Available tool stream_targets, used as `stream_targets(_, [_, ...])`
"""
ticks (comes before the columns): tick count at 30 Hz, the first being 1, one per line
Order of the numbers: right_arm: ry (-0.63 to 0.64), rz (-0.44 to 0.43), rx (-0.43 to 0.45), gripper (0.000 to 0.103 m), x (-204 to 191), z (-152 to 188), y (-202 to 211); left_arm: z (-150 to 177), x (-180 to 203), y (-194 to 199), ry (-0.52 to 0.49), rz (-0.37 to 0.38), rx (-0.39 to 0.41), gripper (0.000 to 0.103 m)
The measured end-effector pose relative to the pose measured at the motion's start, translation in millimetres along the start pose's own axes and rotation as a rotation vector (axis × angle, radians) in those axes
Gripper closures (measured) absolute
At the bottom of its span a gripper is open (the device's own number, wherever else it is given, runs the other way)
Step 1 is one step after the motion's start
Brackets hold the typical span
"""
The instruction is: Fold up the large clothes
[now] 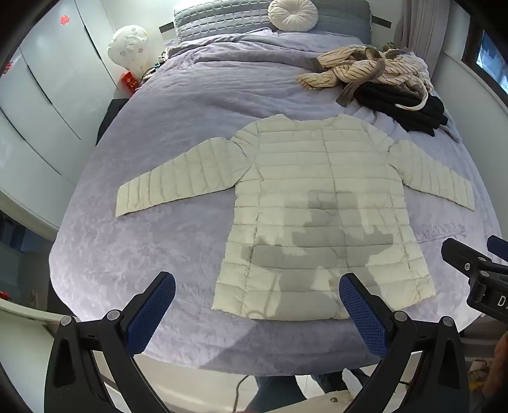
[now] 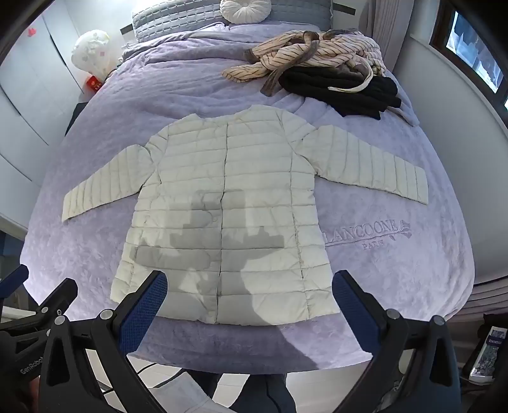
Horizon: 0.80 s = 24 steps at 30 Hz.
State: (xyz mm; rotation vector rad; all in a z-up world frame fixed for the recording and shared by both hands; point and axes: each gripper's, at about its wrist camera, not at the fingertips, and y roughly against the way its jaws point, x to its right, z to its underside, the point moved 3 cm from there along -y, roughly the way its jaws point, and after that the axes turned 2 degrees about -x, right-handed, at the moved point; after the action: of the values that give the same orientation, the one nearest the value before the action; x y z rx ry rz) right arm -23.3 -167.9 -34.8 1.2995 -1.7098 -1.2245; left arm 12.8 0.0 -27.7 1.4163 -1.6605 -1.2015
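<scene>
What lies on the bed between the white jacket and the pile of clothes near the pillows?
Nothing: only bare purple bedspread separates the white jacket from the pile of clothes. The right wrist view shows it best.

The jacket lies flat on the bed cover at mid-frame, sleeves spread to left and right, hem toward the lower edge; behind it, at upper right, a heap of clothes rests on the cover; a round cushion sits on the pillow at the top; the left gripper and right gripper hang above the hem at the bottom.
</scene>
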Motion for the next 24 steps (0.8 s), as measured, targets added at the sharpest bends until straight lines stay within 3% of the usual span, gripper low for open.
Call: stream_targets(24, [-0.015, -0.012, -0.003, 0.000, 1.3, 0.6, 0.7, 0.6, -2.3, -2.2, 0.008, 0.018, -0.009, 0.000])
